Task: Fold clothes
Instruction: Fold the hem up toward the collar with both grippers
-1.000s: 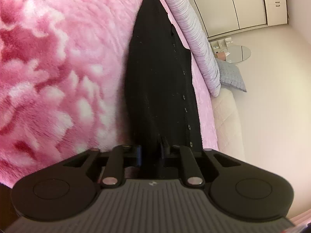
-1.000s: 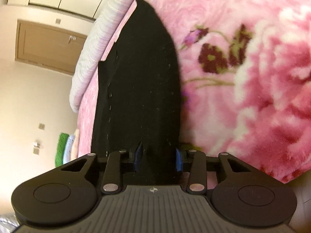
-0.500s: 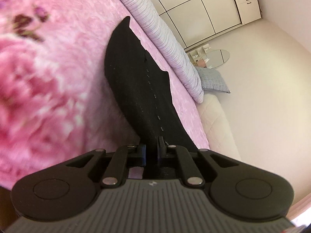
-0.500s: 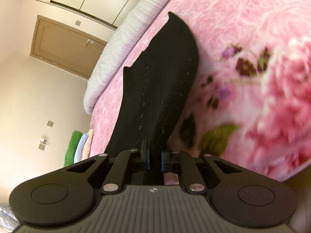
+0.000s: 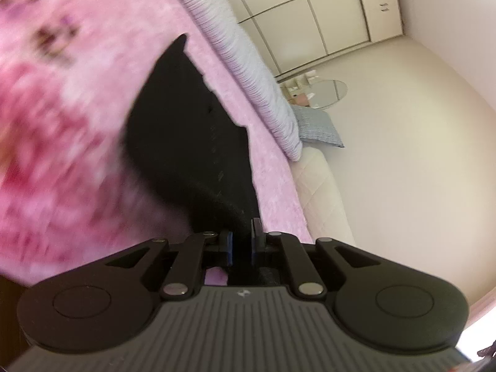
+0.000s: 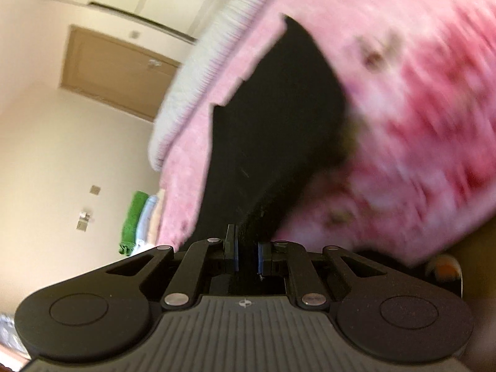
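A black garment of soft, dark fabric (image 5: 186, 130) lies stretched along the fluffy pink blanket with its red flower pattern (image 5: 62, 124) that covers the bed. Its near edge is lifted off the blanket and runs straight into both tools. The left hand-held gripper (image 5: 241, 241) is clenched on that edge, with cloth filling the narrow slot between its blue-lined fingers (image 5: 229, 245). The right hand-held gripper (image 6: 246, 252) grips the same black garment (image 6: 272, 117) the same way, its jaws nearly together with a bunched ridge of fabric rising between them. From the left wrist view the garment tapers to a point at its far end, near a long, pale striped bolster (image 5: 248, 62) that lies along the far side of the pink blanket. Beyond the bed a grey-blue cushion (image 5: 319, 127) rests by the wall, below cream wardrobe doors (image 5: 325, 15). In the right wrist view a brown wooden door (image 6: 108, 68) stands behind, and a green folded towel (image 6: 131, 217) sits beside the bed. Much of the pink blanket (image 6: 418, 108) is blurred.
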`<state>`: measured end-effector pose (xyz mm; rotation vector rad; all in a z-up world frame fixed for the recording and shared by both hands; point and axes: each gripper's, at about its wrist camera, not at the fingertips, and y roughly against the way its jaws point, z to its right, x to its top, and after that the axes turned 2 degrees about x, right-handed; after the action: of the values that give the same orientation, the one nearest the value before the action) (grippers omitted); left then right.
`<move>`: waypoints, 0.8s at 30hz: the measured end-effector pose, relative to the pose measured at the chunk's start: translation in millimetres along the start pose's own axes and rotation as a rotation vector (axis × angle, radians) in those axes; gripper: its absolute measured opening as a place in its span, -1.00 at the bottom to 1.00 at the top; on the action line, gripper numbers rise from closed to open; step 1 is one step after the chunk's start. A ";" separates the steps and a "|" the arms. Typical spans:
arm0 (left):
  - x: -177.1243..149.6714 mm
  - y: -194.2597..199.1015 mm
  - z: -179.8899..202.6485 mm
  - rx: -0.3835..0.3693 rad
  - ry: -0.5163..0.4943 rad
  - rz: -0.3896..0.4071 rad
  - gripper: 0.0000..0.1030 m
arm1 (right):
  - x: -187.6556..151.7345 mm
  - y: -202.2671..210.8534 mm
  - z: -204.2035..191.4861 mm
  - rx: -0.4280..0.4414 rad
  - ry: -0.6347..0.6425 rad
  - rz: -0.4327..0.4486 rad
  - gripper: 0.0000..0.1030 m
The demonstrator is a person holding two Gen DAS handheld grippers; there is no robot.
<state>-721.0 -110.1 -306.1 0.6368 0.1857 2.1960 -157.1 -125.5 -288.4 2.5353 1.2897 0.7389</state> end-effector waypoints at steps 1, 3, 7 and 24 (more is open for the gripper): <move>16.0 -10.8 4.4 0.002 -0.015 0.001 -0.86 | 13.9 -4.9 -5.9 0.001 0.018 0.013 -0.75; 50.9 -38.4 10.1 0.015 -0.047 0.004 -0.81 | 44.7 -18.9 -16.3 -0.005 0.045 0.042 -0.75; 113.2 -100.3 3.2 0.096 -0.053 0.001 -0.64 | 106.2 -65.6 -8.3 -0.080 -0.007 0.109 -0.42; 125.9 -156.1 -37.9 0.386 -0.315 -0.146 -0.02 | 145.2 -158.8 50.2 -0.390 0.218 -0.060 0.02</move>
<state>-701.0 89.5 -343.4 1.1350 0.4808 1.9027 -170.4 87.9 -344.0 2.1436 1.1416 1.1527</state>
